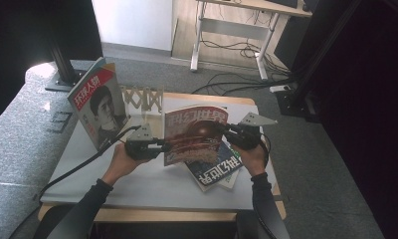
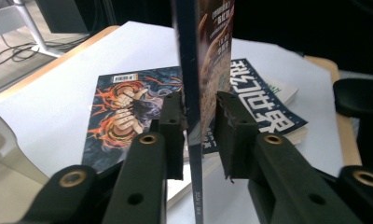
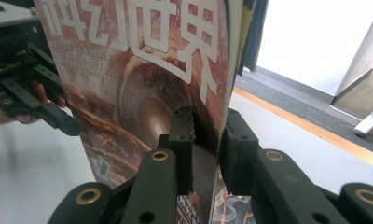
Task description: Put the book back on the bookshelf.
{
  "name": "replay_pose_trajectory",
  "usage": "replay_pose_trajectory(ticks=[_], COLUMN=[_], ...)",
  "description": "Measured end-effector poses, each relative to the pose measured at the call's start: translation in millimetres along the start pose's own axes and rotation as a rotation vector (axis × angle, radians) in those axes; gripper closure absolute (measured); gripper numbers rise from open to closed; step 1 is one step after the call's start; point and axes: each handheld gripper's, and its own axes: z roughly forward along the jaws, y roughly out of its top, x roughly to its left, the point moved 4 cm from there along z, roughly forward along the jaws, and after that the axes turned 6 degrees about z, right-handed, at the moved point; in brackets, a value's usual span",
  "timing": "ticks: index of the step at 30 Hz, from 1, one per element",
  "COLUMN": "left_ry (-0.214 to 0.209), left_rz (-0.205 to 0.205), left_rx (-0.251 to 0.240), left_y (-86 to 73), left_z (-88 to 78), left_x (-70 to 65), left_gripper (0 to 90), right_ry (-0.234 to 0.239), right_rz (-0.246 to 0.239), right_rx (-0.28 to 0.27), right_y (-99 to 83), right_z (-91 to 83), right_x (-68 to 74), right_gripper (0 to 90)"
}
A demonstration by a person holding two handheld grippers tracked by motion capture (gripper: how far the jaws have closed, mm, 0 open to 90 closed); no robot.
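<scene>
Upright between the two hands stands a thin reddish-brown magazine with large white title characters [image 1: 194, 133], long axis vertical, its cover facing the person, its title at the top. It is lifted above the white-covered bench [image 1: 137, 181], over other magazines lying flat [image 1: 214, 172]. The right gripper [image 1: 226, 130] has its fingers pressed on the right edge. The left gripper [image 1: 162, 147] straddles the left edge: its fingers stand a little apart, one touching the spine, the other clear of the cover.
</scene>
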Motion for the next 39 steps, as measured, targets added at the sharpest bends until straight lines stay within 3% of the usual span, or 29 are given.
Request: replay_pose_trajectory(ticks=[7, 16, 19, 30, 35, 39], left_ry=[-0.007, 0.003, -0.009, -0.027, -0.015, -0.022], left_rz=[0.013, 0.031, 0.009, 0.024, 0.032, -0.001], left_rx=[0.029, -0.004, -0.024, -0.025, -0.011, -0.010], left_y=[9.5, 30.6, 37.7, 62.0, 76.7, 87.1], left_z=[1.7, -6.2, -10.5, -14.4, -14.2, -13.1], left_x=[3.6, 7.5, 11.0, 18.9, 21.5, 25.0], left_gripper=[65.4, 60.9, 59.7, 53.8, 53.9, 53.9], right_ry=[-0.006, -0.001, -0.002, -0.004, -0.002, -0.003], right_rz=[0.007, -0.002, -0.003, -0.005, -0.005, -0.005], right_rx=[0.000, -0.002, -0.002, -0.002, 0.000, 0.000], right_y=[-1.4, -1.4, -1.2, -1.0, -0.9, -1.1], right_z=[-1.2, -1.4, -1.2, -0.7, -0.8, -0.5], right_x=[-2.1, -1.3, -1.1, -1.4, -1.4, -1.8], right_gripper=[74.5, 73.6, 73.0, 71.7, 71.2, 70.5])
